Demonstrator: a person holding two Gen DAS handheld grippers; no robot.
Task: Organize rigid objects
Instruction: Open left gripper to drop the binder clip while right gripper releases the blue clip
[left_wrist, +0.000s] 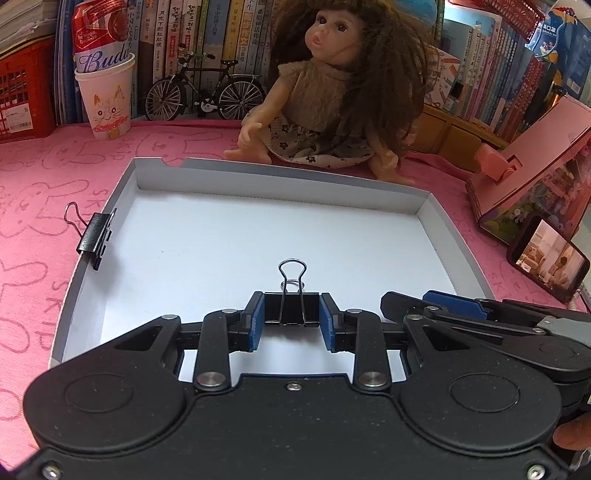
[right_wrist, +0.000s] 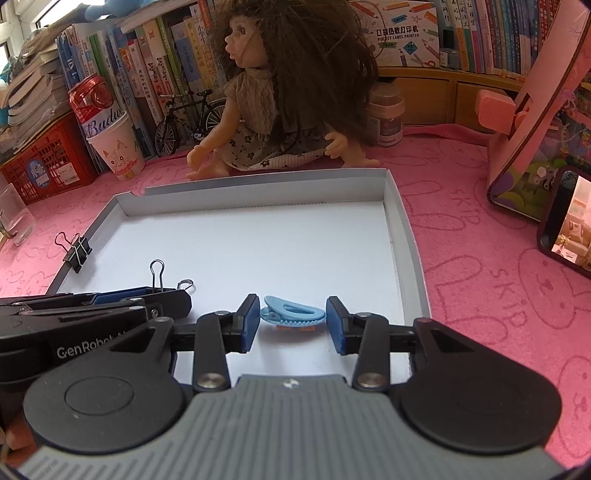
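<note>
On the left wall of the shallow white box lid (left_wrist: 436, 205) a black binder clip (left_wrist: 94, 240) is already clamped to the rim, its wire handle lying out over the pink rabbit-print cloth (left_wrist: 33, 206). Nearer the middle, the left gripper (left_wrist: 291, 314) has its blue pads pressed against both sides of a second black binder clip (left_wrist: 292, 308), which stands with one wire loop up and seems to sit on or just above the lid's floor near its front edge; the jaws are clamped on it. To the right of that, the right gripper (right_wrist: 291, 319) brackets a small light-blue plastic clip (right_wrist: 291, 314) with an orange toothed edge, lying on the lid's floor. Its jaws stand slightly wider than the clip: the left pad is at or almost at the clip's hinge end, while a sliver of white shows before the right pad, so the clip looks released or not yet gripped, and which of the two I cannot tell. The step in hand appears to be setting small clips into the lid, both hands working side by side, close together. If the binder clip is meant for the rim like the first, the next move calls for carrying it to a wall and squeezing it open; otherwise simply letting go, without the two grippers knocking each other.
</note>
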